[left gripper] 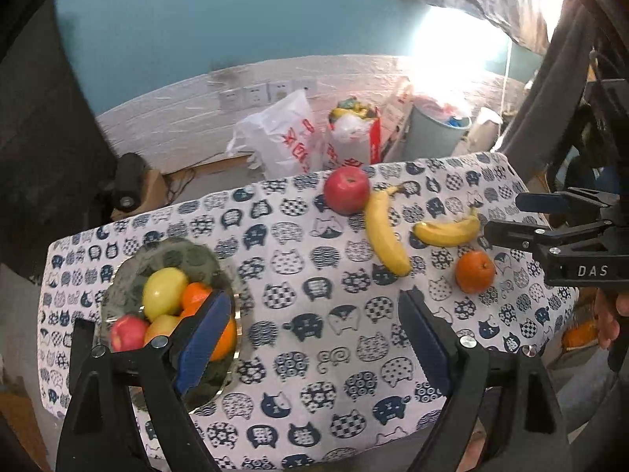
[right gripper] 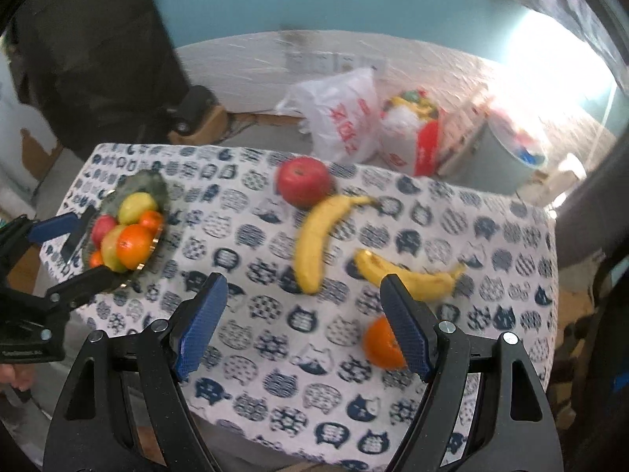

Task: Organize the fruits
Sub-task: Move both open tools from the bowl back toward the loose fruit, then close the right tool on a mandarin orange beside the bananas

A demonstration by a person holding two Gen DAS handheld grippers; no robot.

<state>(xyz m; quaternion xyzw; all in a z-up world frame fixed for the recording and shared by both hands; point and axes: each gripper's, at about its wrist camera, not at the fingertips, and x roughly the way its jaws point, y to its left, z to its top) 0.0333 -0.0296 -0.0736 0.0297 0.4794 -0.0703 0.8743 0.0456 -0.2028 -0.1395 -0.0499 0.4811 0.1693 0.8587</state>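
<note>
A green glass bowl [left gripper: 129, 275] at the table's left holds several fruits: a yellow-green apple [left gripper: 164, 290], oranges and a pink apple. It also shows in the right wrist view [right gripper: 151, 185]. Loose on the cat-print cloth lie a red apple [left gripper: 346, 195], a long banana [left gripper: 383, 234], a short banana [left gripper: 448, 231] and an orange [left gripper: 475, 271]. My left gripper [left gripper: 314, 338] is open and empty, its left finger beside the bowl. My right gripper [right gripper: 302, 322] is open and empty above the cloth; the orange [right gripper: 379, 342] lies just inside its right finger [right gripper: 407, 326].
The table [right gripper: 511, 236] ends at the back just behind the red apple [right gripper: 304, 181]. White and red plastic bags [left gripper: 283, 137] and a grey bin [left gripper: 436, 133] stand on the floor beyond it. A dark object [left gripper: 127, 187] sits at the back left.
</note>
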